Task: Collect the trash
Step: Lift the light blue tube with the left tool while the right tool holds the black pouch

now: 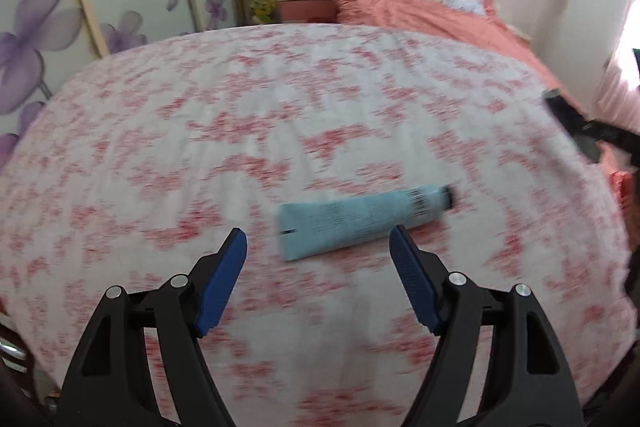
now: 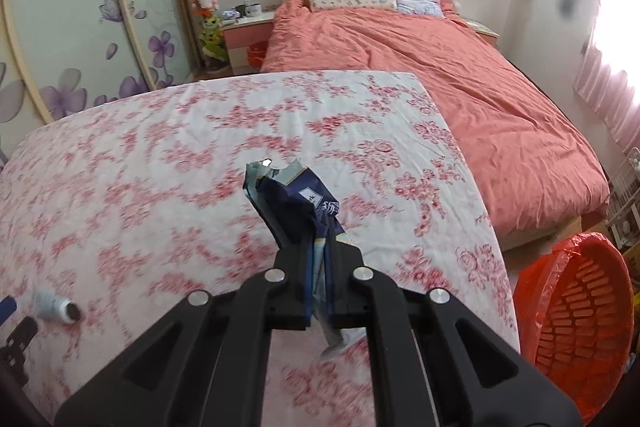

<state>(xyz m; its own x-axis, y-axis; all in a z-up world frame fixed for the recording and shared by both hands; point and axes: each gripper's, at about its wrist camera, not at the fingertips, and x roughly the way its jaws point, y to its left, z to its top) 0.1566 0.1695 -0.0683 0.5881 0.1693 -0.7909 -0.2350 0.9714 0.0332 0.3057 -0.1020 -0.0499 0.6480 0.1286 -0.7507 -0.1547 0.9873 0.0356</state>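
Observation:
A light blue tube (image 1: 362, 221) with a dark cap lies on the flowered cloth (image 1: 280, 107), just beyond my left gripper (image 1: 318, 241), which stands open over it with nothing between its blue pads. My right gripper (image 2: 318, 247) is shut on a crumpled dark blue wrapper (image 2: 294, 203), held above the flowered cloth (image 2: 200, 147). An orange bin (image 2: 576, 311) with a red bag lining sits on the floor at the lower right in the right wrist view. The tube's capped end (image 2: 56, 309) shows at the far left there, with a bit of the left gripper beside it.
A bed with a coral quilt (image 2: 460, 79) and pillows lies beyond the cloth. A nightstand (image 2: 246, 35) with cups and a column of plush toys stand at the back left, next to flower-printed wardrobe doors (image 2: 80, 27). Pink curtains hang at the right.

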